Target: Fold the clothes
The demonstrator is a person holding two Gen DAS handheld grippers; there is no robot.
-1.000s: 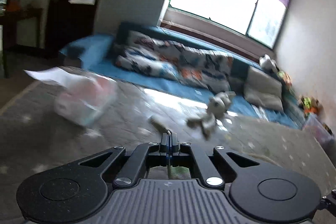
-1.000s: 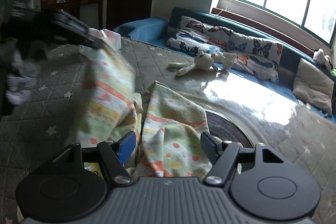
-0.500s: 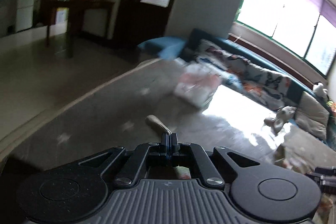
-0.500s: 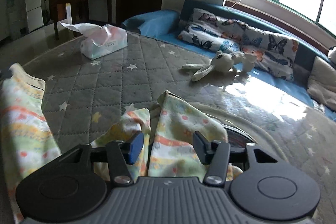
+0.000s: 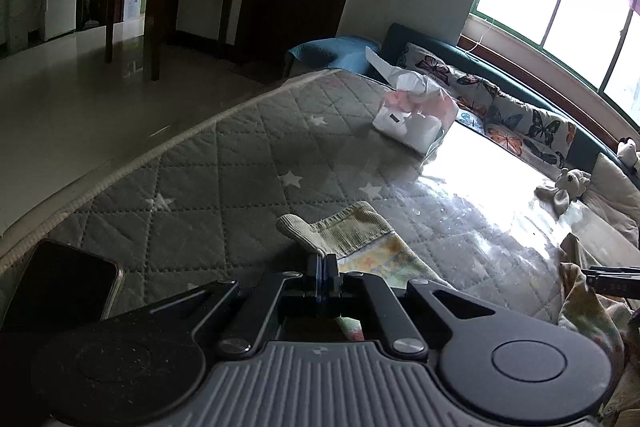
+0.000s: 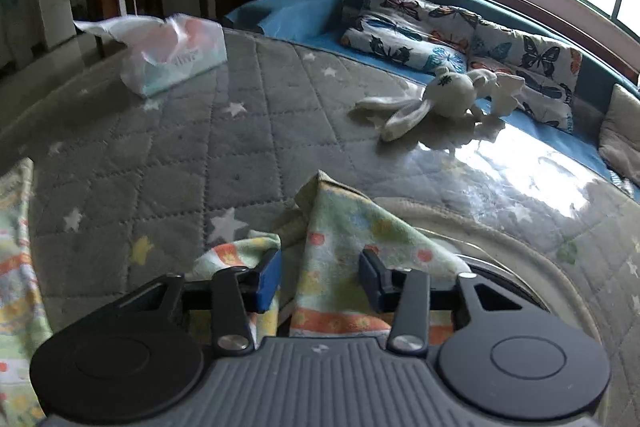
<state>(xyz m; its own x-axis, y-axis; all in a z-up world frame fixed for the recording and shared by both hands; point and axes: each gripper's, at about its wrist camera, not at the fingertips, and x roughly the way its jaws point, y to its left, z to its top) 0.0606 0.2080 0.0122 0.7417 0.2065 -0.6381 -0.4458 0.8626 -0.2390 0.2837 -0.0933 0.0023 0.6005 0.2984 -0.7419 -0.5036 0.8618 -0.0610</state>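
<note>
Both of our handheld units looked pretty much identical: matte black plastic with a ribbed grey panel in the middle, flanked by two big round housings with a circle embossed on top. Angled black linkage arms had cut-out slots and shiny silver screws at the pivots. The left gripper (image 5: 323, 269) and right gripper (image 6: 320, 277) both had blue pads on their fingers (image 6: 269, 277).

Patterned garment, partly spread on the quilted mat

The garment (image 6: 348, 227) is pale green-yellow cloth printed with orange and red dots and bands. One ribbed cuff (image 5: 344, 231) lies flat on the mat. Elsewhere the fabric is bunched, with one fold peaked upward and another portion lying along the left edge of the right wrist view.
</note>
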